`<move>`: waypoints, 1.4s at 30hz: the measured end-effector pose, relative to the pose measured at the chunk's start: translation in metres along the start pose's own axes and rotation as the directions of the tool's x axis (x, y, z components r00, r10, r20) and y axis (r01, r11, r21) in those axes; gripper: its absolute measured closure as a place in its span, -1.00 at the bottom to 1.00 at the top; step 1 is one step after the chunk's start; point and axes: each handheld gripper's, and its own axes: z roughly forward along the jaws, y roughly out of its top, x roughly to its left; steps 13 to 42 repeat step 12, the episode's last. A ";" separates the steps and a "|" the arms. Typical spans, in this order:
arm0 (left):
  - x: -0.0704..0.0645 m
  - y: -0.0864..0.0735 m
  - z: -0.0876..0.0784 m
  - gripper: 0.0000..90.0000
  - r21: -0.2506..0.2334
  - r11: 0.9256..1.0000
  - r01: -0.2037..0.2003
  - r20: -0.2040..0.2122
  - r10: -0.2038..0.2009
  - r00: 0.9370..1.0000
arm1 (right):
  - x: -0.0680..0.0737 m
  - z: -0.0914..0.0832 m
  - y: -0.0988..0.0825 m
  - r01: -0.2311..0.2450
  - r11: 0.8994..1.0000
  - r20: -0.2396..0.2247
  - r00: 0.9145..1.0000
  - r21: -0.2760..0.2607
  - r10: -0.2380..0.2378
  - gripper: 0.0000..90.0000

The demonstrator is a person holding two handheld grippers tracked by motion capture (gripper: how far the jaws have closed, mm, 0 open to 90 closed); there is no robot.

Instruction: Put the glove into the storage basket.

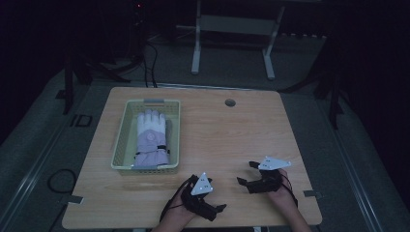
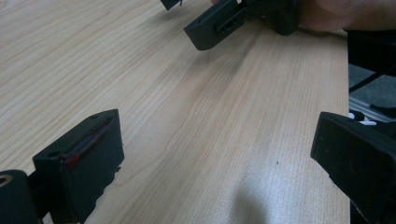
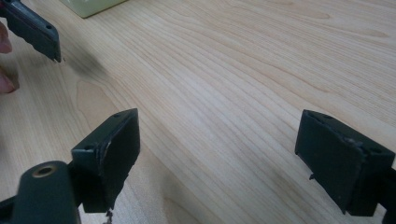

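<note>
A white and lilac glove [image 1: 152, 137] lies flat in a pale green basket [image 1: 122, 140] on the left half of the wooden table [image 1: 227, 130]. Near the front edge, a hand holds my left gripper [image 1: 212, 195], open with nothing in it, jaws turned to the right. My right gripper [image 1: 246, 173] sits a little to its right, open too and aimed left. In the left gripper view my left gripper [image 2: 215, 140] has its jaws spread wide over bare wood, with the right gripper [image 2: 219, 25] ahead. In the right gripper view my right gripper [image 3: 222, 135] is wide apart over bare wood.
A round cable port [image 1: 230, 102] is set in the table near its far edge. A white metal frame [image 1: 232, 29] stands on the floor beyond. The basket's corner [image 3: 88, 7] and one jaw of the left gripper [image 3: 32, 28] show in the right gripper view.
</note>
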 end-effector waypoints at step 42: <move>0.002 -0.001 0.000 -0.94 -0.011 1.000 0.015 0.021 -0.014 1.000 | -0.005 -0.002 -0.001 -0.017 1.000 -0.001 1.000 -0.016 0.017 -0.68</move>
